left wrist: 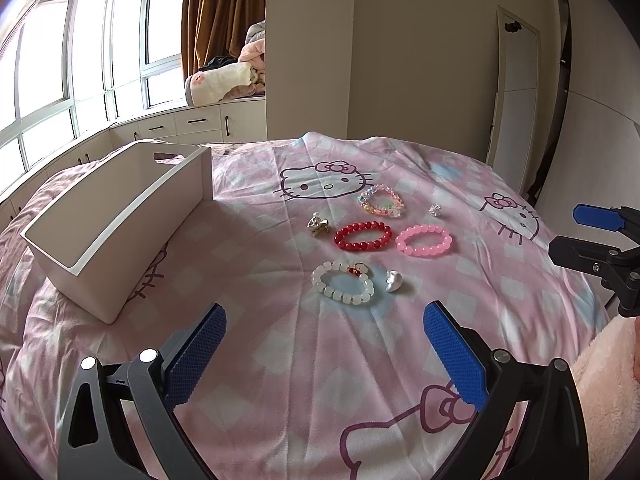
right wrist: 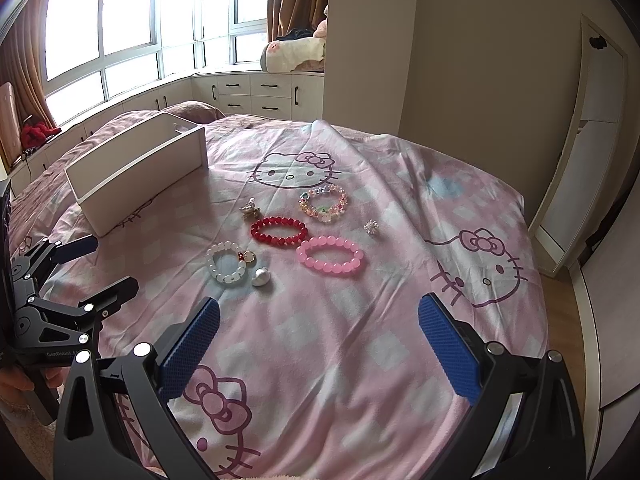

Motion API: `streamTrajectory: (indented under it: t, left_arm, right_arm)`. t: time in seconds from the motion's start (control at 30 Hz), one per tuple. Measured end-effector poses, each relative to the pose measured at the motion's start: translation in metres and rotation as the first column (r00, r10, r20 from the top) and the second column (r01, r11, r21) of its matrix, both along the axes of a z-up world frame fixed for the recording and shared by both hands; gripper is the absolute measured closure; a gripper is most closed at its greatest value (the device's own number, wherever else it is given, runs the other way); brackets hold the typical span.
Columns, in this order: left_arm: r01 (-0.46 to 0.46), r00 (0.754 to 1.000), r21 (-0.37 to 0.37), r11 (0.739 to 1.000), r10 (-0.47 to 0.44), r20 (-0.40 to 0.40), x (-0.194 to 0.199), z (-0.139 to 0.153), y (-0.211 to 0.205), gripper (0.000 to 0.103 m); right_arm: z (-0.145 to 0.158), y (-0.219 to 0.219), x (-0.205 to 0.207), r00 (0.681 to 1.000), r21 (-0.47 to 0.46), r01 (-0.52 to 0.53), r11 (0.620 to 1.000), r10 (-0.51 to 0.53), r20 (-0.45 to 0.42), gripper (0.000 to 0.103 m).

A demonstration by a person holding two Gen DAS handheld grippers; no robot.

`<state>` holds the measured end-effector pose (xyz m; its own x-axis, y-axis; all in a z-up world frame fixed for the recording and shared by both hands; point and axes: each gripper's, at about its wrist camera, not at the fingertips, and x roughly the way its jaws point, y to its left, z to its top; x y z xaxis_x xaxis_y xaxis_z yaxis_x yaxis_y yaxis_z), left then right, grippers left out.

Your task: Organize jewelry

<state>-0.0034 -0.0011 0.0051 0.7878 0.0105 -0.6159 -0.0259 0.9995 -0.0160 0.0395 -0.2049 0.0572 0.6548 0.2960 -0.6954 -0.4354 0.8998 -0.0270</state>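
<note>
Both the left hand-held gripper (left wrist: 324, 354) and right hand-held gripper (right wrist: 319, 350) are hovering wide open and empty over the near bed (left wrist: 280, 380). The bracelets (left wrist: 363, 235) and small charms, too tiny to identify, are lying mid-bed, right of the white box (left wrist: 120, 216), whose interior is staying hidden.

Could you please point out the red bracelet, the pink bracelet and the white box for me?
red bracelet (left wrist: 363, 235): left wrist view, on its near beads.
pink bracelet (right wrist: 330, 256): right wrist view, on its near beads.
white box (left wrist: 120, 232): left wrist view, on its long outer wall.
</note>
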Motion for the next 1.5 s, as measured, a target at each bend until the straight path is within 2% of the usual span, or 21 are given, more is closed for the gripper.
streamTrajectory:
  t: [0.43,0.83,1.1,1.3,1.43,1.5]
  left_arm:
    - [-0.002,1.0,-0.001,1.0,0.002,-0.002,0.002,0.01,0.004,0.003]
    - [0.004,1.0,-0.006,1.0,-0.004,0.001,0.001,0.006,0.004,0.003]
    - [-0.019,1.0,0.085,0.996,0.017,0.023,0.0,0.008,-0.003,0.003]
    - [0.006,0.997,0.049,0.999,-0.01,0.074,-0.007,0.013,-0.003,0.003]
    - [0.004,0.998,0.0,1.0,-0.004,0.065,-0.006,0.012,0.003,0.004]
    - [0.015,0.998,-0.014,1.0,-0.014,0.059,-0.005,0.011,0.004,0.01]
  right_arm:
    - [-0.001,0.001,-0.001,1.0,-0.002,0.001,1.0,-0.001,0.001,0.005]
    - [-0.001,0.001,-0.001,1.0,-0.003,0.001,1.0,-0.001,0.002,0.005]
    - [-0.001,0.001,-0.001,1.0,-0.003,0.0,1.0,0.0,0.004,0.005]
    - [-0.001,0.001,-0.001,1.0,-0.003,0.001,1.0,-0.001,0.004,0.005]
    - [-0.001,0.001,-0.002,1.0,-0.004,0.001,1.0,-0.001,0.005,0.005]
    - [-0.001,0.001,-0.002,1.0,-0.004,0.0,1.0,0.0,0.005,0.005]
